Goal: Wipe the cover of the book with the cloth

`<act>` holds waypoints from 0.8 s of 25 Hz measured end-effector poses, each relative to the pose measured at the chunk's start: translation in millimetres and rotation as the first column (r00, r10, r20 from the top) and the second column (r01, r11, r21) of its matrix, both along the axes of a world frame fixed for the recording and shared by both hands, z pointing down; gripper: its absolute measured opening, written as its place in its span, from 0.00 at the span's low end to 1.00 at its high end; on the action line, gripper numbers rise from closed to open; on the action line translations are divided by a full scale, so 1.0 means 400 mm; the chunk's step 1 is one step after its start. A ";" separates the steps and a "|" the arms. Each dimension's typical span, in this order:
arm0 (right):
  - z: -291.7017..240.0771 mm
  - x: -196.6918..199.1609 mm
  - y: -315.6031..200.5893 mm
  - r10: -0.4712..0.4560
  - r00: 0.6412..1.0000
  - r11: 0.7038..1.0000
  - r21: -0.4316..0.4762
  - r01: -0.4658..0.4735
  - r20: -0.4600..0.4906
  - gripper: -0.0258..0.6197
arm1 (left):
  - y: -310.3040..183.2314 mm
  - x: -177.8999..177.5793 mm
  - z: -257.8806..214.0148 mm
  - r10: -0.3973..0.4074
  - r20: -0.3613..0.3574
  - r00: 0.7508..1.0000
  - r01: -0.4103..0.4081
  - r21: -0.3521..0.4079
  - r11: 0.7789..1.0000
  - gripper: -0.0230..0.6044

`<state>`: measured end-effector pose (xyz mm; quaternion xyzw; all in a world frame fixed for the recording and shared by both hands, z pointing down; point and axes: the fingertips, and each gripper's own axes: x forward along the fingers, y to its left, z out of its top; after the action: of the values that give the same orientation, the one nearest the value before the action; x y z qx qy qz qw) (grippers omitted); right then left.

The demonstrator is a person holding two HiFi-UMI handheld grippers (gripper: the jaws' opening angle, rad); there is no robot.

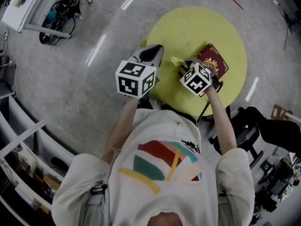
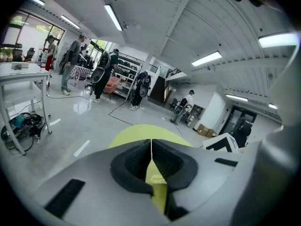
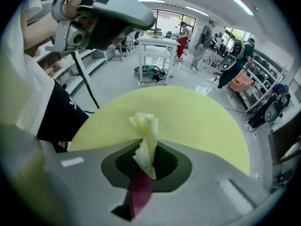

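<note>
In the head view the round yellow-green worktop point(image 1: 188, 27) lies ahead of the person, with the dark red book point(image 1: 215, 60) flat on its right half. The book's long axis slants from far right to near left. The right gripper point(image 1: 186, 66) is plainly the nearer one. It stands over the book's near-left part, and its marker cube covers that end of the cover. A tuft of pale yellow cloth point(image 1: 177, 60) sticks out just left of the book. The right forearm reaches straight out from the shoulder, and the tool tips steeply down. The left gripper point(image 1: 151, 52) hangs at the worktop's left edge, well apart from the book, pointing forward and only a little down.

In the left gripper view the fingers point(image 2: 134, 161) are shut tight pad to pad, with nothing between them. Only a sliver of the worktop point(image 2: 136, 133) shows through the slit.

In the right gripper view the fingers point(image 3: 123, 163) are clamped on the cloth point(image 3: 146, 140), which rises from them as a twisted bunch. Through the gap under them a maroon strip shows, which is the book point(image 3: 138, 192) directly beneath the tool. The worktop point(image 3: 202, 117) spreads beyond.

So the cover lies straight below the cloth. I judge the coming stroke needs the right hand to press the bunch down and draw it along the book's long axis. I cannot tell whether the cloth already touches the cover.
</note>
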<state>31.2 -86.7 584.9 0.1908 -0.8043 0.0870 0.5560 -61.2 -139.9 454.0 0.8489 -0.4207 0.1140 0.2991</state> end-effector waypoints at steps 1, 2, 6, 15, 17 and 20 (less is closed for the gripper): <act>0.000 -0.020 0.019 -0.009 1.000 1.000 -0.011 0.009 0.012 0.09 | -0.002 0.001 -0.002 0.001 -0.004 1.000 -0.001 0.002 1.000 0.07; 0.000 -0.038 0.038 -0.017 1.000 1.000 -0.021 0.018 0.023 0.09 | -0.004 0.002 -0.003 0.003 -0.009 1.000 -0.003 0.003 1.000 0.07; 0.009 -0.089 0.102 -0.035 0.998 0.997 -0.063 0.039 0.057 0.09 | -0.013 0.021 -0.004 0.014 -0.027 1.000 -0.014 0.008 1.000 0.07; 0.001 -0.094 0.115 0.005 0.997 0.997 -0.073 0.000 0.079 0.09 | -0.033 0.054 -0.024 0.050 -0.046 0.998 -0.048 0.035 0.998 0.07; -0.012 -0.085 0.097 0.020 0.996 0.998 -0.054 -0.015 0.084 0.09 | -0.038 0.059 -0.027 0.056 -0.043 0.998 -0.054 0.040 0.998 0.07; -0.050 -0.067 0.059 0.053 0.991 0.999 -0.016 -0.051 0.121 0.09 | -0.047 0.073 -0.038 0.066 -0.037 0.997 -0.064 0.053 0.997 0.07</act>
<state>4.3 -62.9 564.7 0.2026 -0.8309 0.1180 0.5046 -31.9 -158.6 438.6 0.8717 -0.3897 0.0964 0.2810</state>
